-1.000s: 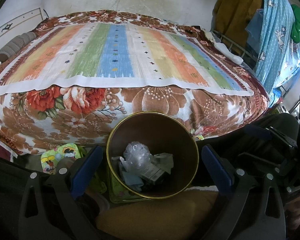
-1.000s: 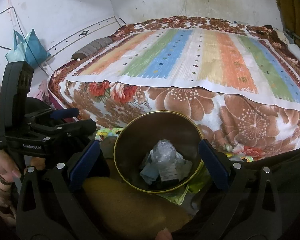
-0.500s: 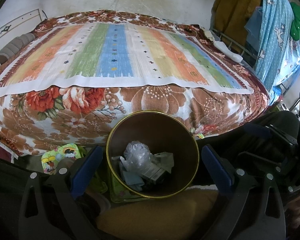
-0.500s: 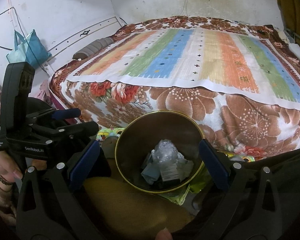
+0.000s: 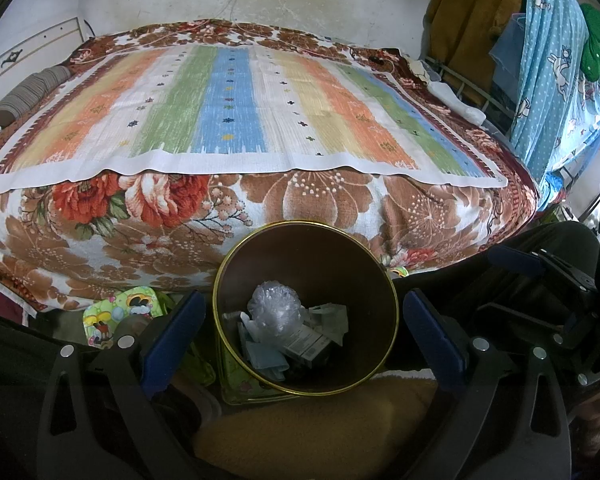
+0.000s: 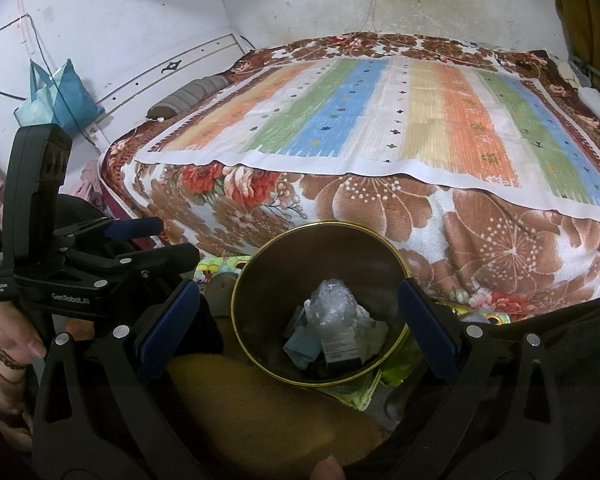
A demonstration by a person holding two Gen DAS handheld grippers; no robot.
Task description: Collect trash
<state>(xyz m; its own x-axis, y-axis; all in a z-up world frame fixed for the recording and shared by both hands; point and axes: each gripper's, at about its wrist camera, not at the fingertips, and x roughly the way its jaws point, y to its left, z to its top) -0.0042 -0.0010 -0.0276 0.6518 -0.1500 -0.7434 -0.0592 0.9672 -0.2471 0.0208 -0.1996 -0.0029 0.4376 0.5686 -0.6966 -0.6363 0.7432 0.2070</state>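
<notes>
A round brown bin with a gold rim (image 5: pixel 260 240) stands on the floor before the bed; it also shows in the right wrist view (image 6: pixel 276 248). Inside lie a crumpled clear plastic wrap (image 5: pixel 274 308), white papers, a small printed box and blue scraps; the wrap shows in the right wrist view too (image 6: pixel 332 306). My left gripper (image 5: pixel 304 336) hangs open and empty above the bin. My right gripper (image 6: pixel 298 330) hangs open and empty above it too. The left gripper's body is at the left of the right wrist view (image 6: pixel 80 276).
A bed with a floral blanket (image 5: pixel 320 204) and a striped mat (image 5: pixel 236 108) fills the space behind the bin. A tan cushion (image 5: pixel 312 436) lies in front of it. A cartoon-printed bag (image 5: pixel 108 316) is on the floor at left. Clothes (image 5: pixel 548 60) hang at right.
</notes>
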